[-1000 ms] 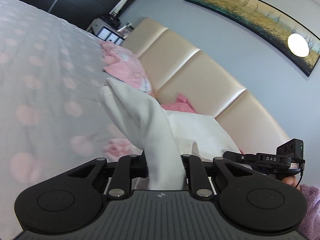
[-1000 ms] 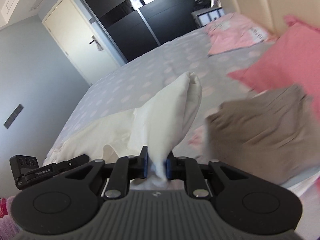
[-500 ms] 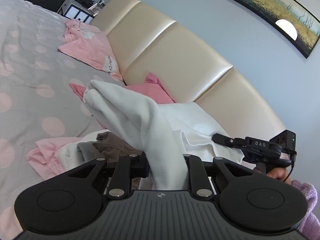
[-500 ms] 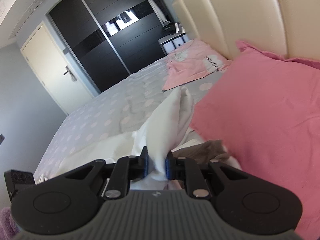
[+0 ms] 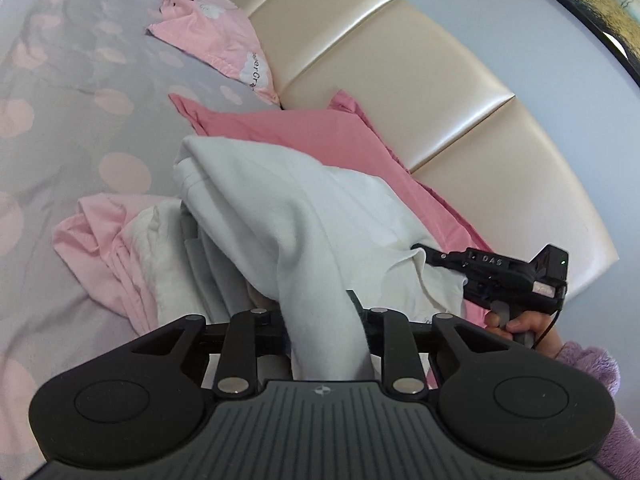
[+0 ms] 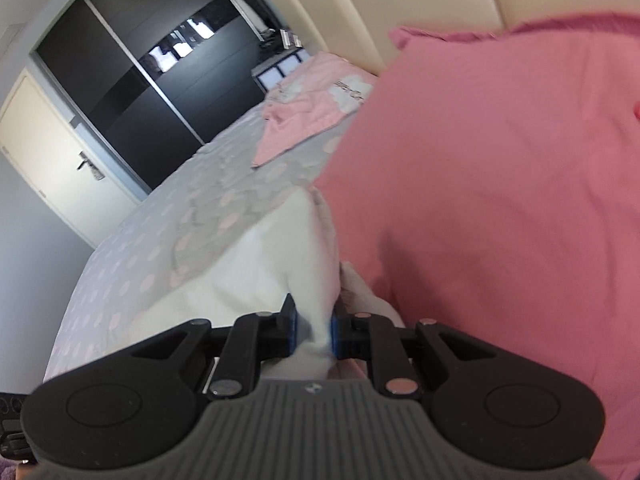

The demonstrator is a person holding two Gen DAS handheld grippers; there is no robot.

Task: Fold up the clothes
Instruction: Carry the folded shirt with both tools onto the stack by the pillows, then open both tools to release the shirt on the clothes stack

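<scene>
I have the white garment (image 5: 288, 216) draped over the heap of clothes on the bed (image 5: 72, 92), just in front of the pink pillow (image 5: 304, 136), which leans on the cream headboard (image 5: 400, 64). My left claw (image 5: 320, 316) has a bunched fold of it between its jaws, and those jaws are opening, cloth in the gap. My right claw (image 6: 313, 330) pinches another fold tight between its blue pads, right beside the pillow. Under the garment, on the side away from the pillow, lies a crumpled light pink garment (image 5: 92, 232). Farther along the headboard from the pillow sits a pale pink printed pillow (image 5: 216, 40).
</scene>
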